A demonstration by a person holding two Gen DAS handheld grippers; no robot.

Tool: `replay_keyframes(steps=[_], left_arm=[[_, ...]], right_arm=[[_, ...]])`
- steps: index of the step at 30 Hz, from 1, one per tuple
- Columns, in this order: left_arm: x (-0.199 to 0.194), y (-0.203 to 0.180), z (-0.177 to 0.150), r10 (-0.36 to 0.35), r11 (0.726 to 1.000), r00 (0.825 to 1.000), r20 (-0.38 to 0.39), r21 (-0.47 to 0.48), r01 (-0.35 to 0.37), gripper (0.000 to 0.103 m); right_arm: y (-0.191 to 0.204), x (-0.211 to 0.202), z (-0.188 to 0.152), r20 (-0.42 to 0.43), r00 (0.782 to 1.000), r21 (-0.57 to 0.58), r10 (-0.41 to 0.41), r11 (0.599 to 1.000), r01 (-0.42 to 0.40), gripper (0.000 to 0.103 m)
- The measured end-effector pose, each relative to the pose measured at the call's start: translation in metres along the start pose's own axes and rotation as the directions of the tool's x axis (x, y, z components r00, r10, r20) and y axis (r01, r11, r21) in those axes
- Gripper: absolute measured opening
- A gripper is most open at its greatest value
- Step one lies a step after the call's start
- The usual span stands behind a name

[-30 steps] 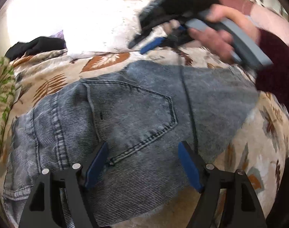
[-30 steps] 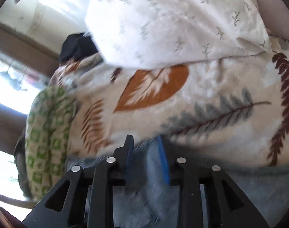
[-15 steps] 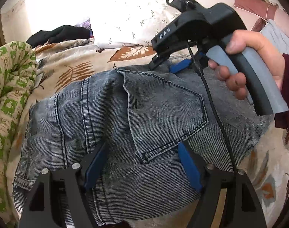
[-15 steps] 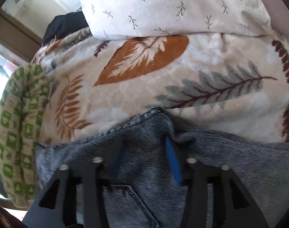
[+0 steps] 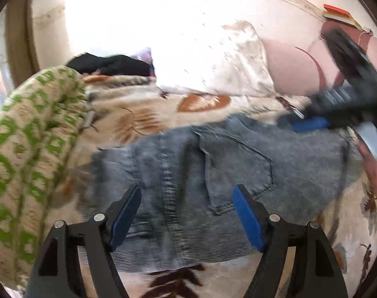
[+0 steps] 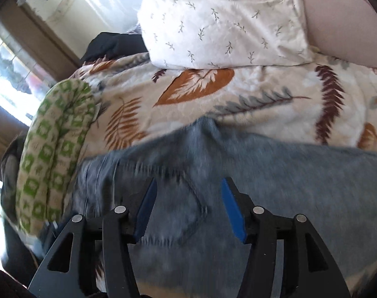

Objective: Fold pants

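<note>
Grey-blue denim pants (image 5: 213, 173) lie folded in a compact bundle on a leaf-print blanket (image 5: 143, 119), back pocket up. My left gripper (image 5: 187, 213) is open and empty, hovering above the near edge of the pants. My right gripper (image 6: 187, 206) is open and empty above the pants (image 6: 263, 186). It also shows in the left wrist view (image 5: 310, 124), blurred, at the far right edge of the pants.
A green-patterned rolled blanket (image 5: 32, 149) lies along the left. A white pillow (image 6: 225, 22) and a pink cushion (image 6: 342, 24) lie behind the pants. A black garment (image 5: 109, 64) lies at the back left. A window (image 6: 7, 74) is on the left.
My right gripper has let go of the pants, opened, and drawn back to the right. My left gripper has pulled back and up. The pants stay on the blanket.
</note>
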State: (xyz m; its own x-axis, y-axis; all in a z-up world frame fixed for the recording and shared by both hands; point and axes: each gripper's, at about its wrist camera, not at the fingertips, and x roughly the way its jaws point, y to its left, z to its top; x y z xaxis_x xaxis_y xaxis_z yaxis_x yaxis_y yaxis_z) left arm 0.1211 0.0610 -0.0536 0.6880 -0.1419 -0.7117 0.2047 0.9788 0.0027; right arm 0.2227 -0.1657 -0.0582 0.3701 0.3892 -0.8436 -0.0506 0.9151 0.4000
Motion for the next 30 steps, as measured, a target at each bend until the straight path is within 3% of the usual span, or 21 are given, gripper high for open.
replay_keyframes(steps=[6,11,18,22,24,30], left_arm=[[-0.006,0.034,0.004,0.104,0.993,0.994,0.035,-0.052,-0.102,0.078],[0.002,0.053,-0.001,0.168,0.983,0.986,0.009,-0.074,-0.166,0.078],[0.036,0.062,-0.015,0.213,0.975,0.972,-0.097,-0.050,-0.218,0.080],[0.047,0.060,-0.018,0.258,0.966,0.963,-0.073,0.001,-0.259,0.080],[0.052,0.060,-0.020,0.265,0.964,0.961,-0.080,0.009,-0.265,0.081],[0.060,0.061,-0.025,0.283,0.959,0.956,-0.072,0.028,-0.282,0.087]], right_arm=[[0.008,-0.020,-0.055,0.026,0.999,-0.022,-0.039,0.999,0.040,0.056],[0.020,-0.017,-0.089,0.070,0.984,-0.044,-0.162,0.985,0.166,0.057],[0.022,0.010,-0.111,0.065,0.958,-0.022,-0.278,0.960,0.280,0.057],[0.017,0.018,-0.118,0.085,0.947,-0.010,-0.311,0.950,0.313,0.059],[0.012,0.019,-0.121,0.081,0.945,0.011,-0.318,0.948,0.318,0.065],[0.009,0.020,-0.129,0.111,0.939,-0.013,-0.325,0.945,0.328,0.067]])
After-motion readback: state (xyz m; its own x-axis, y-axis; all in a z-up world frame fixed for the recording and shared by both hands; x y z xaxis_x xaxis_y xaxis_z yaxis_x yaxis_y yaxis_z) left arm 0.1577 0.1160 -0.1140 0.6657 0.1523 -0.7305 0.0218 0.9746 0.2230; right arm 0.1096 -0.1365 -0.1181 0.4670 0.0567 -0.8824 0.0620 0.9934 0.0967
